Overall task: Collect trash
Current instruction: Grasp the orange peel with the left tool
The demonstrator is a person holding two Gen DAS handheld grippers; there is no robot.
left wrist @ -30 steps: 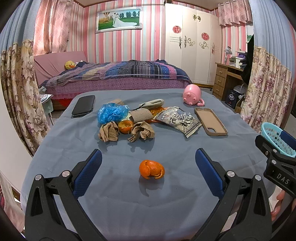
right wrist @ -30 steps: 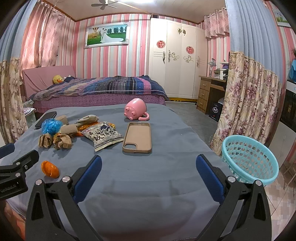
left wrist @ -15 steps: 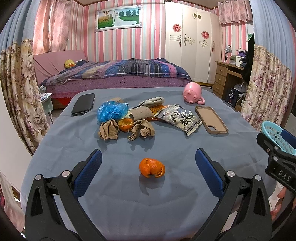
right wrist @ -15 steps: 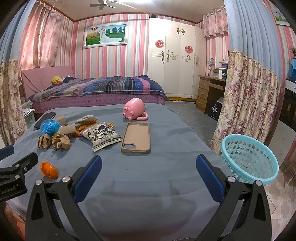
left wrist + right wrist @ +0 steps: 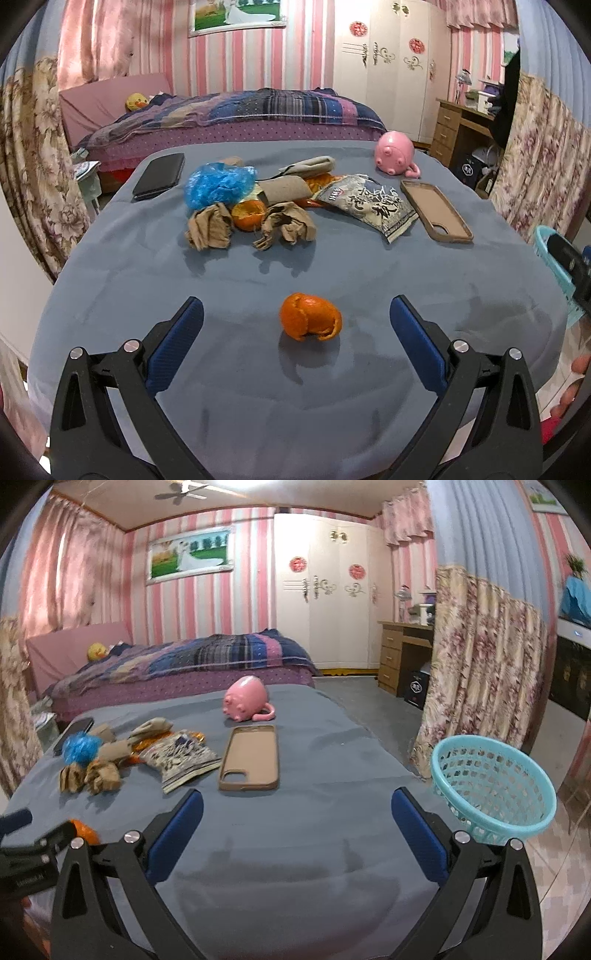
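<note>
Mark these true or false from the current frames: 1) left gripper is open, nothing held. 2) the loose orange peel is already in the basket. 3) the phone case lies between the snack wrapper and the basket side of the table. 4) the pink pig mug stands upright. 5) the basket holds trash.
1) True. The left gripper is open, with the orange peel on the cloth between its fingers, not gripped.
2) False. The peel lies on the table; the teal basket is off the table's right edge.
3) True. The phone case lies right of the snack wrapper.
4) False. The pink pig mug lies on its side.
5) False. The visible interior of the basket is empty.
</note>
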